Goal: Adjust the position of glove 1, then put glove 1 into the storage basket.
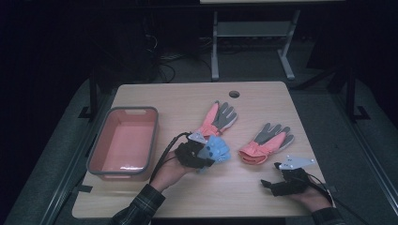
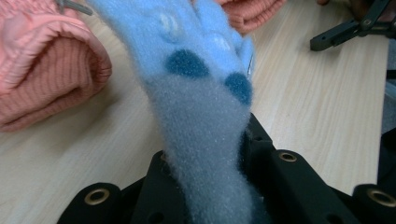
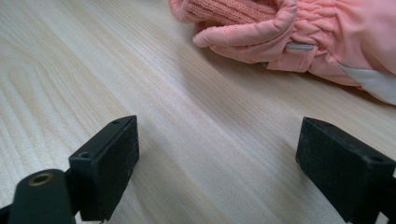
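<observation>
Blue fleece glove (image 2: 196, 93) is pinched in left tongs (image 1: 199, 157); right tongs (image 3: 217, 163) gape empty.

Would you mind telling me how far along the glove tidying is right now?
Nothing looks put away: the pink bin holds no gloves. In hand: the left hand-held gripper is shut on the blue glove. Left: two pink-and-grey gloves lie on the table; the right hand-held gripper waits open.
</observation>
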{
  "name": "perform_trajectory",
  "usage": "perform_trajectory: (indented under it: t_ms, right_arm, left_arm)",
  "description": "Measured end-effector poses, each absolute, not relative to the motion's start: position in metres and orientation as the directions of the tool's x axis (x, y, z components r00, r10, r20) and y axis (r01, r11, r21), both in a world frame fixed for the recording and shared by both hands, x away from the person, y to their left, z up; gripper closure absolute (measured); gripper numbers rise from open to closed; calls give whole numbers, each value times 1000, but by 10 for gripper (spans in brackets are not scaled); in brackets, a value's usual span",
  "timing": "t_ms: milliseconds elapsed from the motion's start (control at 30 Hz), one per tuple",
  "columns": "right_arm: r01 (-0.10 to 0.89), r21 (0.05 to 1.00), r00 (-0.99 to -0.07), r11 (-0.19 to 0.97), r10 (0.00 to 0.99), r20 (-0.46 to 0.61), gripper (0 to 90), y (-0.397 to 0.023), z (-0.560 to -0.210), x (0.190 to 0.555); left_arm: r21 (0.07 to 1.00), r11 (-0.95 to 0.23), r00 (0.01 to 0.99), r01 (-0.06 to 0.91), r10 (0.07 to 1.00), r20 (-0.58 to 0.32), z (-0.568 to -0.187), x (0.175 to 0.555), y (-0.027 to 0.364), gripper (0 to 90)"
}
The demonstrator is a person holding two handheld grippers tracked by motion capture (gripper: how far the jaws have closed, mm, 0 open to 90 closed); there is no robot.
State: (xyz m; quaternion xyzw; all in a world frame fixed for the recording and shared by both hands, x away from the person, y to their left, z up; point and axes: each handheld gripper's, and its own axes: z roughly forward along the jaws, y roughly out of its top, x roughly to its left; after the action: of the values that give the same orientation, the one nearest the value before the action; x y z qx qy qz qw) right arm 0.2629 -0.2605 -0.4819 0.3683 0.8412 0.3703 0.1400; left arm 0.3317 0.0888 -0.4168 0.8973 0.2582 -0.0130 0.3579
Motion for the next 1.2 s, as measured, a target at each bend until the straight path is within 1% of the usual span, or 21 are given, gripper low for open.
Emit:
perform_trajectory:
  t_ms: [233,467,700,1200]
  right_arm:
    - [516,726,-689,454,724,37,129,-260,-482,263]
    - [516,726,-689,454,724,37,129,-260,-482,263]
    - [516,726,-689,454,723,37,127,-260,-482,263]
    - [516,726,-689,455,723,37,127,-260,-482,263]
  left_arm:
    - [649,-585,855,487,473,-215,-405,333,100,743]
    - [666,-543,828,511,518,-214,-390,337,120,744]
    - [680,-506,802,530,559,-208,-375,343,150,744]
    - [695,-409,696,591,695,-182,-357,351,219,743]
